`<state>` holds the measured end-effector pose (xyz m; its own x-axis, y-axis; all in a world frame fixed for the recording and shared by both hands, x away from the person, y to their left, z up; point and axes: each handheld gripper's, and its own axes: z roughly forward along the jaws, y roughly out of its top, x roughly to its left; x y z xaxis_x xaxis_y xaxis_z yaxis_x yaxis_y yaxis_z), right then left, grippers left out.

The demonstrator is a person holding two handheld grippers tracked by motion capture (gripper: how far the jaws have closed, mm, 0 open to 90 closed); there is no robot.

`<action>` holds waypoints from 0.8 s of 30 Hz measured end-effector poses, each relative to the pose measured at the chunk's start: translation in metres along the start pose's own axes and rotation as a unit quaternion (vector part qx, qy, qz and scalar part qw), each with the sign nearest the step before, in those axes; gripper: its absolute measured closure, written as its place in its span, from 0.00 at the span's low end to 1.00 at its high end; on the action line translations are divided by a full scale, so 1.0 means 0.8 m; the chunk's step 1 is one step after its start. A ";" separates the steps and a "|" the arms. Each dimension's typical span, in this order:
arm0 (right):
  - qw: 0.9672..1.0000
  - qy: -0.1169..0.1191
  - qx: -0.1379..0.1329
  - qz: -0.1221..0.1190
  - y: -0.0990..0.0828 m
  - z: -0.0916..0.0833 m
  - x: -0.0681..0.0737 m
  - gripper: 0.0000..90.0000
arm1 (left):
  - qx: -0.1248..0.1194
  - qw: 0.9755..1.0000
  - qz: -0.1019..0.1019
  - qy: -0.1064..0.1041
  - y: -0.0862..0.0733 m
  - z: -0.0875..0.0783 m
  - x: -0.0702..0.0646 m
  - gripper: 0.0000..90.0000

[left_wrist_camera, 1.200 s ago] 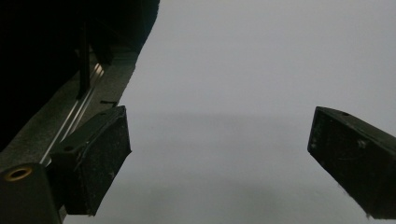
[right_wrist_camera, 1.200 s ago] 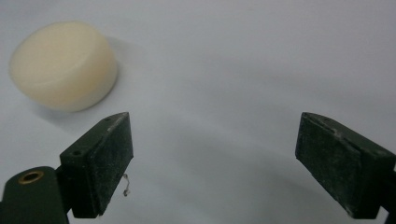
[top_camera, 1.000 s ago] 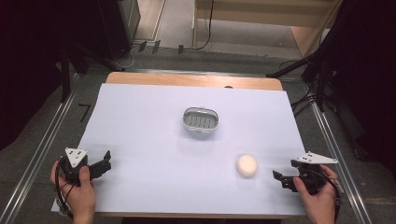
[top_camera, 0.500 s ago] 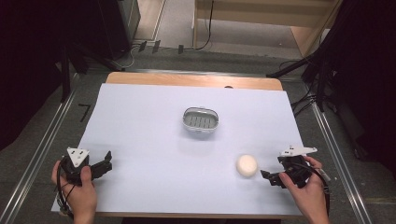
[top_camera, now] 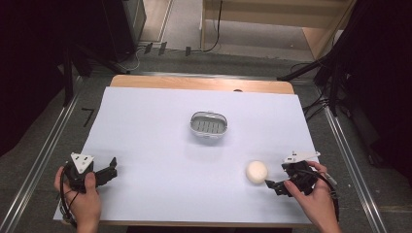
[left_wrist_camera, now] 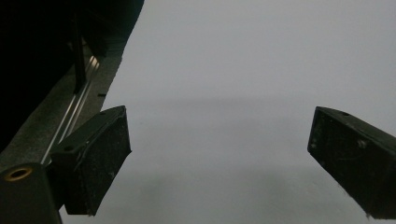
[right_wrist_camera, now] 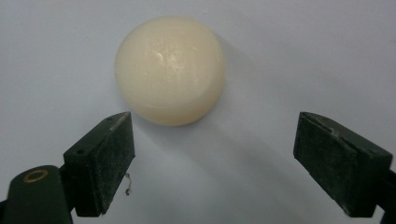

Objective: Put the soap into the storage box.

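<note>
The round bar of soap (top_camera: 256, 172) lies on the desk (top_camera: 160, 131) just ahead of the right tool (top_camera: 273, 183), whose jaws stand wide and empty; the left tool (top_camera: 111, 171), also wide, sits well apart.

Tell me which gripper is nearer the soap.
Right. The right gripper sits just beside the soap, jaws open toward it, not touching. The left gripper rests far across the table near its left edge.
</note>
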<state>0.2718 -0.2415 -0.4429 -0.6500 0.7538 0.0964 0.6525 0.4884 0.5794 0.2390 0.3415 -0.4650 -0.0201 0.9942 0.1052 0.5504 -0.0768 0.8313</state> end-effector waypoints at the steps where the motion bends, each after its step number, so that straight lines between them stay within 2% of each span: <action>1: 1.000 0.002 0.003 0.001 0.001 0.000 0.002 0.14 | 0.000 1.000 0.001 0.000 0.000 0.000 0.000 0.07; 4: 1.000 0.006 0.004 -0.011 0.004 0.001 0.006 0.14 | 0.001 1.000 0.001 0.000 0.000 0.000 0.000 0.07; 14: 0.999 0.022 0.015 -0.023 0.017 0.014 0.021 0.15 | 0.001 1.000 0.002 0.000 0.000 0.000 -0.001 0.07; 22: 0.999 0.023 0.017 -0.024 0.029 0.027 0.030 0.21 | 0.001 1.000 0.000 -0.003 0.000 0.001 0.000 0.07; 24: 0.999 0.016 0.020 -0.026 0.030 0.029 0.031 0.22 | 0.002 1.000 0.000 -0.004 0.000 0.001 0.000 0.07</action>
<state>0.2806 -0.2003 -0.4454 -0.6953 0.7128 0.0920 0.6319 0.5452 0.5508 0.2394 0.3415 -0.4651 -0.0138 0.9947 0.1016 0.5531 -0.0771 0.8295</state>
